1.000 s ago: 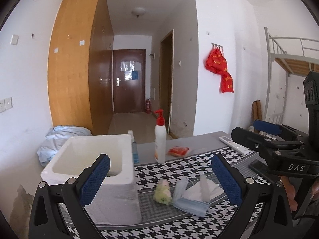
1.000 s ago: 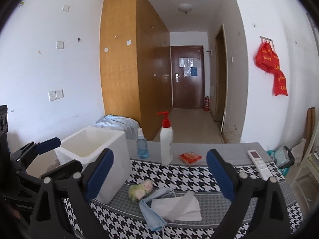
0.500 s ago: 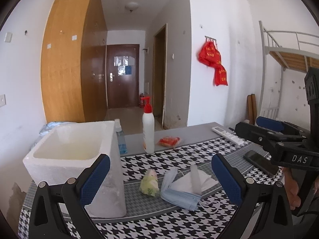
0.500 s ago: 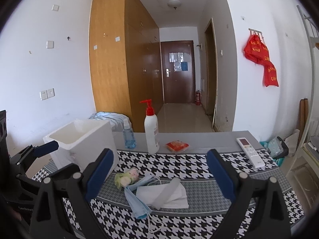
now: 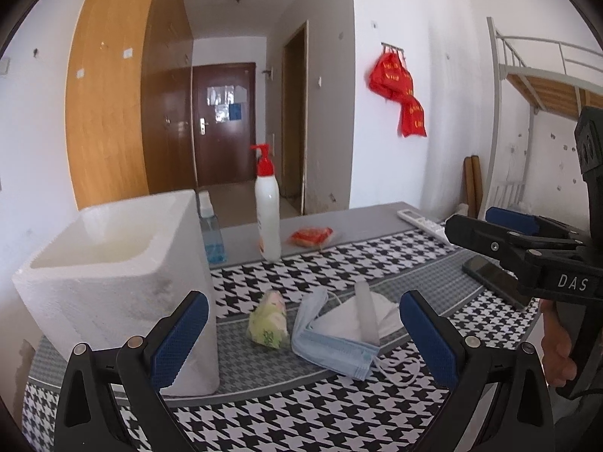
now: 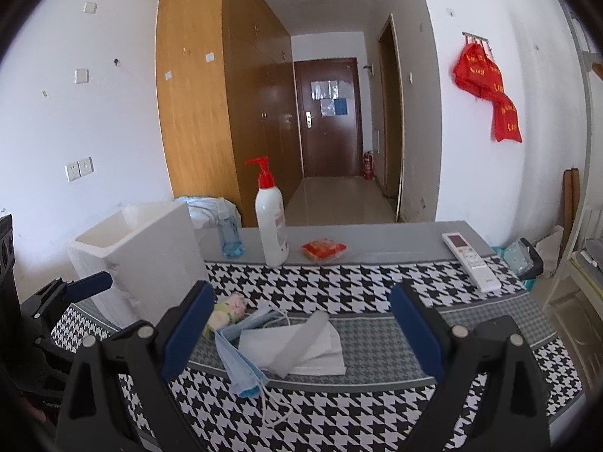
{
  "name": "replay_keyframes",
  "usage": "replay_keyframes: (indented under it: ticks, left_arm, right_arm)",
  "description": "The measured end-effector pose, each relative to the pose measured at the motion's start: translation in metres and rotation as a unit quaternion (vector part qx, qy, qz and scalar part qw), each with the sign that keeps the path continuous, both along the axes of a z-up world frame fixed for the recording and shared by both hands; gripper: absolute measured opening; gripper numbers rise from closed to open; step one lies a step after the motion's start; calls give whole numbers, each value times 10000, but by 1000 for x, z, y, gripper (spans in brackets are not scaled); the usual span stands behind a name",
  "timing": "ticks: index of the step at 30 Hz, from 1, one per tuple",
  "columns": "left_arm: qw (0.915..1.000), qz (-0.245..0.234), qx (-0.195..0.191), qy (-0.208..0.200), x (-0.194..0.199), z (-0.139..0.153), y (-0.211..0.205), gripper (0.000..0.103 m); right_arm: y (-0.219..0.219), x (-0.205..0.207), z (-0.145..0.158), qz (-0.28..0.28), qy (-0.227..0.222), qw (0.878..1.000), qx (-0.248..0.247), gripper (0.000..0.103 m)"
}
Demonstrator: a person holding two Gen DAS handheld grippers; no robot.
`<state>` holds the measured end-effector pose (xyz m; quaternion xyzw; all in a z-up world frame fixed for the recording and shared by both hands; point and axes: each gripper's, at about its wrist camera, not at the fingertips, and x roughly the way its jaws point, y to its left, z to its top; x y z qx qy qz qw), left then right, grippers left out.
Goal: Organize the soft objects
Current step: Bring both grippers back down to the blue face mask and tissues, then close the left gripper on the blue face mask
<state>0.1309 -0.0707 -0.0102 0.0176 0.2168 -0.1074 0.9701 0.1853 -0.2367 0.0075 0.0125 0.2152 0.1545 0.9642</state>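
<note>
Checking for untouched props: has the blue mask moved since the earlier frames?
No. The mask still lies on the cloth's grey band, beside the pack.

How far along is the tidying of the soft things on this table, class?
Nothing looks done: the foam box appears empty from here. Nothing is in hand: the left gripper and the right gripper are open, above the table. Left: the blue mask, the white cloth and the small green packet lie on the mat.

Phone partly behind right gripper
</note>
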Motion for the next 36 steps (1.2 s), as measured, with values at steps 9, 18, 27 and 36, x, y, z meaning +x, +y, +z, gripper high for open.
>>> replay_keyframes:
  ticks: [9,18,27,36]
  left_arm:
    - [9994,-78,23,327,12,-14,-6,102]
    - [9978,-79,116,654,27,-33,-13,100]
    - [9944,-215,148,1020,45,-48,-17,83]
    - [9907,-362,121,1303,59,-61,-21,60]
  right_arm:
    - [-5,13,-19,-30,331,9994,13,96]
    - [-6,24,-38,-32,646,9979,4,96]
    - [-3,34,-49,-25,835,9964,-122,97]
    - [1,41,-57,33,968,9951,-181,96]
